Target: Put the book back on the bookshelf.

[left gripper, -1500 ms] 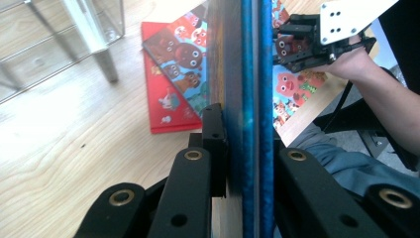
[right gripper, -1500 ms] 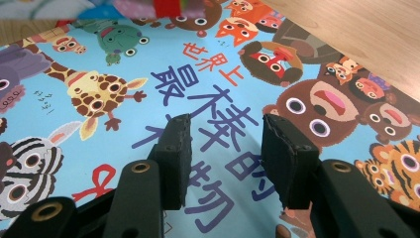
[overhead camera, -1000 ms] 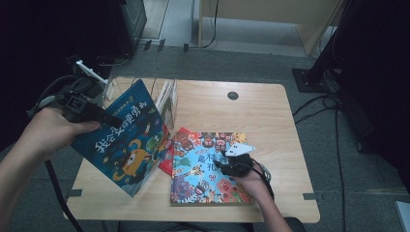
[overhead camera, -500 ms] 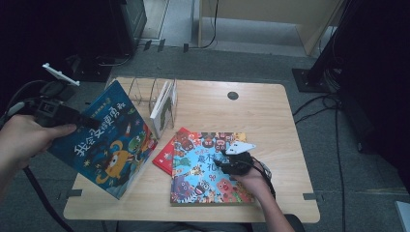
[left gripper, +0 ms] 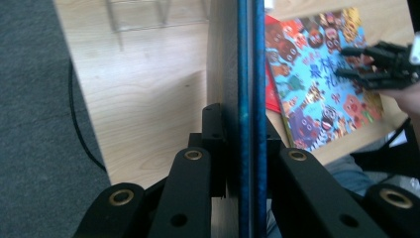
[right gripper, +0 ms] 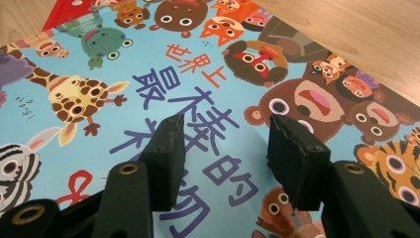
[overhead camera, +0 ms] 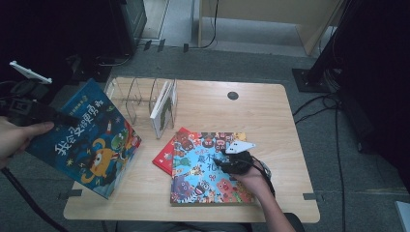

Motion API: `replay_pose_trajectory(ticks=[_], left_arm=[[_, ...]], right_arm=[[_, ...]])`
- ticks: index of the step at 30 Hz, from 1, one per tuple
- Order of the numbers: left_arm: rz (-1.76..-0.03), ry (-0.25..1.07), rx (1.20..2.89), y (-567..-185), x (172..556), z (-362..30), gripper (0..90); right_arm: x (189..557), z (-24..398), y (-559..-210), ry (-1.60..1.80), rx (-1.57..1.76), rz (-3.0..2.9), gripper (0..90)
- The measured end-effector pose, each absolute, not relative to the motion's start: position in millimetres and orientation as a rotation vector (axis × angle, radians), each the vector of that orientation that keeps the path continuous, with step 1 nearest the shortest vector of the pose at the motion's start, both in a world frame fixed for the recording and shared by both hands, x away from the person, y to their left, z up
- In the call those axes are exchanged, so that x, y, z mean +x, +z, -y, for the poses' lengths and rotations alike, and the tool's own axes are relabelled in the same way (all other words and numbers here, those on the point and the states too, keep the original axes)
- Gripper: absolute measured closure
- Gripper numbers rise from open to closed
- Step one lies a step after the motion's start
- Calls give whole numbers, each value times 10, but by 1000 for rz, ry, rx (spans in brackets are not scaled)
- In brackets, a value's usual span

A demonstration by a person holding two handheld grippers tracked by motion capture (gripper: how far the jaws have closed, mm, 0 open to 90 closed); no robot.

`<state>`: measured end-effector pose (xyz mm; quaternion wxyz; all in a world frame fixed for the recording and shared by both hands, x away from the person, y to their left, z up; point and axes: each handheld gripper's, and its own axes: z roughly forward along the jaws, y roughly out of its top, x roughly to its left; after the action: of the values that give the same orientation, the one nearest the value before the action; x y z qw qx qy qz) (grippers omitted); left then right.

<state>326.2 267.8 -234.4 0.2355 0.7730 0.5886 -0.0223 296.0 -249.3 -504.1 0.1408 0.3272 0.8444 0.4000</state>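
Left gripper [left gripper: 237, 163]: matte black jaws with brass-coloured pivot pins, pinching the dark-blue picture book [overhead camera: 84, 137] edge-on, the spine and thin board cover running straight up between the pads; in the high view that book hangs tilted past the table's left edge, glossy cover with a yellow monster and pale characters, its lower corner over the floor; the left hand [overhead camera: 17, 137] is partly cut off by the frame edge, the gripper body dark and hard to make out against the shadow.

Right gripper [right gripper: 225, 148]: ribbed black pads spread apart, nothing between them, hovering low over the animal picture book [overhead camera: 208, 166]; whether the tips touch the cover I cannot tell; that book lies flat near the front of the wooden table [overhead camera: 270, 111], light-blue glossy cover crowded with cartoon bears, giraffe, zebra; it overlaps a red book [overhead camera: 167, 154], most of which is hidden.

Farther back: clear wire-and-acrylic book rack [overhead camera: 133, 96], upright, one thin white book [overhead camera: 162, 108] leaning in it; round dark grommet [overhead camera: 233, 95] in the tabletop; grey carpet [overhead camera: 338, 164] with trailing cables beyond.
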Motion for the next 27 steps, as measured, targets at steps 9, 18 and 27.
replay_pose_trajectory(ticks=[9, 18, 27], left_arm=[[-1713, -6, 2059, -2335, 3501, -2828, 817], [-1770, 7, 1977, -2312, 3782, -2881, 817], [-1812, 16, 1907, -2326, 4037, -2935, 813]], right_arm=[[2963, 2491, -5041, 1154, 946, -2439, 490], [2962, 2490, -5042, 1154, 943, -2435, 490], [2982, 2473, -5041, 1151, 951, -2430, 490]])
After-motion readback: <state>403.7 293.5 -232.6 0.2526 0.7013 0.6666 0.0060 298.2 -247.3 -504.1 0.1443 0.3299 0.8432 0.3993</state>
